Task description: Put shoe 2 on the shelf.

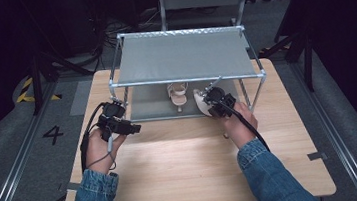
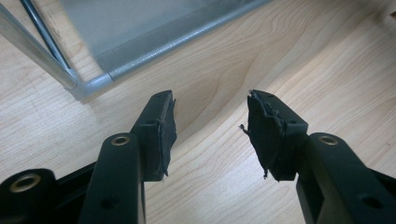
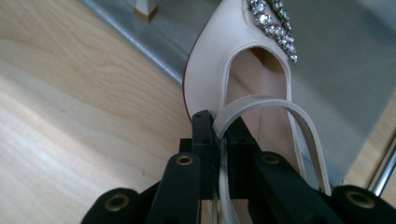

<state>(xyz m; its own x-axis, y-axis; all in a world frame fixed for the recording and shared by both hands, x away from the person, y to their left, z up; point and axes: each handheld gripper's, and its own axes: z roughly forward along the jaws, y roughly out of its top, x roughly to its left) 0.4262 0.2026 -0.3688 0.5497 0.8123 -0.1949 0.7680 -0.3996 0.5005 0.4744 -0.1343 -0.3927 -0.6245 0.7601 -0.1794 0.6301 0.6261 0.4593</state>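
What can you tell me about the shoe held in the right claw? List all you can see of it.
The shoe is a cream, pointed pump, smooth like leather, with a row of clear stones near the toe and a thin heel strap. A red edge shows along its sole. The right claw is shut on the strap and side edge. The toe points into the rack's lower shelf, by its front edge. A second shoe stands further in.
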